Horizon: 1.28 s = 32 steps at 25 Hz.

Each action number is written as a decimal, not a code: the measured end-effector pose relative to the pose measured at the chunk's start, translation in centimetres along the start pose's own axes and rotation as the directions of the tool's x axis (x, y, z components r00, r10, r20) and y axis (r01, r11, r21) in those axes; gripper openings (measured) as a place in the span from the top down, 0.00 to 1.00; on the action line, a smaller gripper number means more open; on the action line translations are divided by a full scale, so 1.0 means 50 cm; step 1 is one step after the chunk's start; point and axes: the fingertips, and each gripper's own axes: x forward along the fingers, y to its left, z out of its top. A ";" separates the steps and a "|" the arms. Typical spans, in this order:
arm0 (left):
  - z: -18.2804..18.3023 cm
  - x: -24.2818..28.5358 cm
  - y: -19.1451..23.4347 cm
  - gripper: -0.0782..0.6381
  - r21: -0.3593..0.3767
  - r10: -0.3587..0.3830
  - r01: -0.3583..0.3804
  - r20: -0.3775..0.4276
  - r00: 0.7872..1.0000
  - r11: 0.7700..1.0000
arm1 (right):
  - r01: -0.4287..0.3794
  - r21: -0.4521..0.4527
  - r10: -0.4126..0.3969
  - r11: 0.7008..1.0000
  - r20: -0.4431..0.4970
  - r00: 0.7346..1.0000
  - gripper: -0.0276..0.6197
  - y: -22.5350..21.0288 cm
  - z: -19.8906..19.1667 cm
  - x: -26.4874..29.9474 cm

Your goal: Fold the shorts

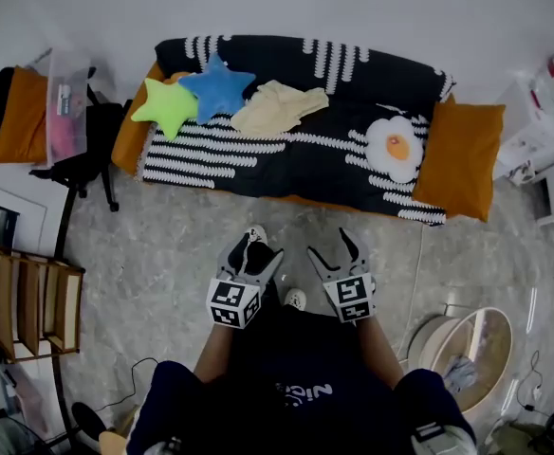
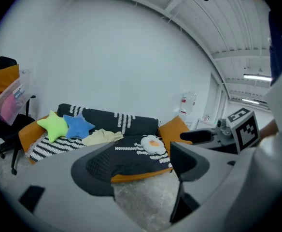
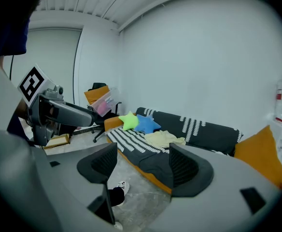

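Sofa with a black-and-white striped cover stood across the floor from the person. Pale yellow shorts lay crumpled on its seat, just beside the blue star cushion. Left gripper and right gripper hung side by side over the floor, well apart from the shorts, both sets of jaws spread with nothing between them.

The shorts are pale yellow; the sofa cover black, white-striped; green star cushion; blue star cushion; orange pillow.
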 end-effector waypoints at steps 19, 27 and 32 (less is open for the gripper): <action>0.174 0.345 0.252 0.40 0.060 -0.141 0.146 -0.074 0.987 0.987 | 0.133 0.109 -0.127 0.985 -0.059 0.990 0.48 -0.192 0.128 0.325; 0.227 0.438 0.407 0.40 0.059 -0.178 0.185 -0.107 0.978 0.981 | 0.166 0.124 -0.155 0.978 -0.095 0.983 0.48 -0.213 0.187 0.482; 0.236 0.481 0.462 0.40 0.058 -0.200 0.210 -0.137 0.970 0.976 | 0.183 0.140 -0.166 0.973 -0.122 0.978 0.48 -0.220 0.195 0.537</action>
